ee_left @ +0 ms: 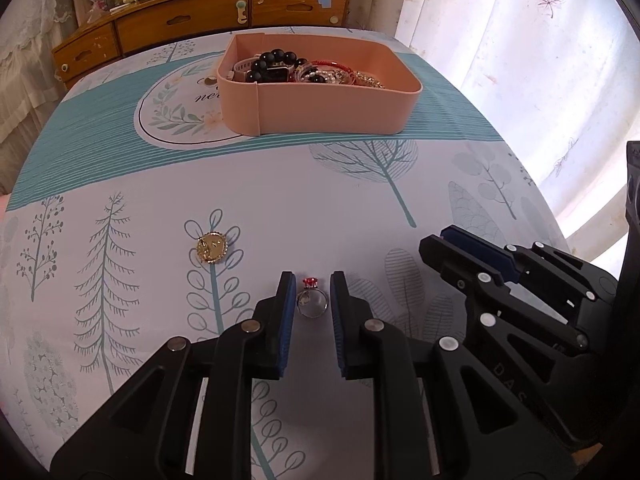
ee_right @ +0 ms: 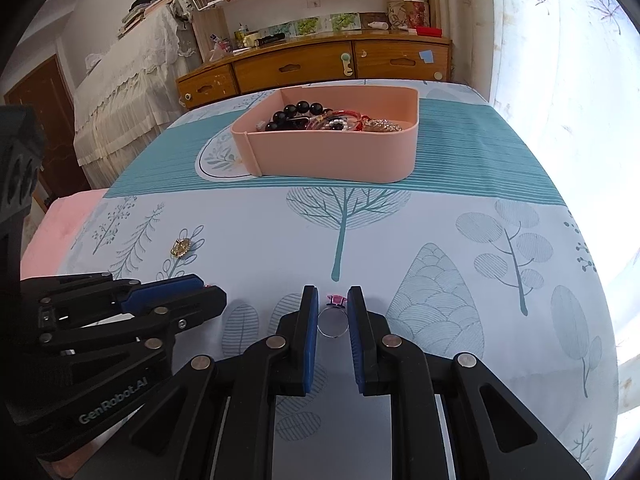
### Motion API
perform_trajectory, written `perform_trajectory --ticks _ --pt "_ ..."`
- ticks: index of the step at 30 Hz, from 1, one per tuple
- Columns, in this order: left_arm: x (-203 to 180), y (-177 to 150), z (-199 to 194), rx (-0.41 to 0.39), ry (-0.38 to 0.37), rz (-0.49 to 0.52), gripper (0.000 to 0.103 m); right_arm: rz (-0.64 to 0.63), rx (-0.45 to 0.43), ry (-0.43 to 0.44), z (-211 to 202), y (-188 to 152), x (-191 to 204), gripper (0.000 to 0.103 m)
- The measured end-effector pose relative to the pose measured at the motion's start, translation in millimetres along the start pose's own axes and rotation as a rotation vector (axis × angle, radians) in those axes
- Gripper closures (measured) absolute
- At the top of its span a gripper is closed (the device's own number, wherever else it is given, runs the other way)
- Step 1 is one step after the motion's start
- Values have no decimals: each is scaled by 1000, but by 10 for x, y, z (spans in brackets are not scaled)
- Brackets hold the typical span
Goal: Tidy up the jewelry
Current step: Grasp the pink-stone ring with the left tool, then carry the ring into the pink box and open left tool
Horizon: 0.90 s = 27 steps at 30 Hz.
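Pink tray (ee_left: 328, 110): far end of the printed tablecloth (ee_left: 360, 208), already holding bead bracelets and a watch, evidently the collecting place. Near of the tray: left gripper (ee_left: 311, 300) part-open astride a red-topped ring (ee_left: 312, 300), right gripper (ee_right: 333, 312) likewise astride a pink-topped ring (ee_right: 332, 320); neither pinched yet. Gold brooch (ee_left: 212, 248): loose, left of both, awaiting collection.

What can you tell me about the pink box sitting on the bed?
The pink box is a shallow, open-topped tray with rounded corners; it looks like smooth plastic, with a vertical seam near its left front corner. It sits flat on the teal-striped band of the printed bedsheet, beyond both grippers, touching neither. Inside lie a black bead bracelet, a watch and other jewelry.
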State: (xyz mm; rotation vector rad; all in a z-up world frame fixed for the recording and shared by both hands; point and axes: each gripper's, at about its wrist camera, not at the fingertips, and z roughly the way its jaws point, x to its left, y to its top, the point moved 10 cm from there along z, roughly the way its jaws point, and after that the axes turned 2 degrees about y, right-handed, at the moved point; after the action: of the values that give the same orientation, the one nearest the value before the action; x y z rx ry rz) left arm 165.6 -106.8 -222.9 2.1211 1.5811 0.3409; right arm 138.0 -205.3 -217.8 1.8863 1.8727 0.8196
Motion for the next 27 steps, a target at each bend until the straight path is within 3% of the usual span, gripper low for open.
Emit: perform_trajectory --ticks 8,27 --pt "23 12 10 -8 35 6 88 39 8 27 21 -11 -35 88" --pt "9 73 -155 -62 12 18 92 26 -16 24 -38 42 32 88"
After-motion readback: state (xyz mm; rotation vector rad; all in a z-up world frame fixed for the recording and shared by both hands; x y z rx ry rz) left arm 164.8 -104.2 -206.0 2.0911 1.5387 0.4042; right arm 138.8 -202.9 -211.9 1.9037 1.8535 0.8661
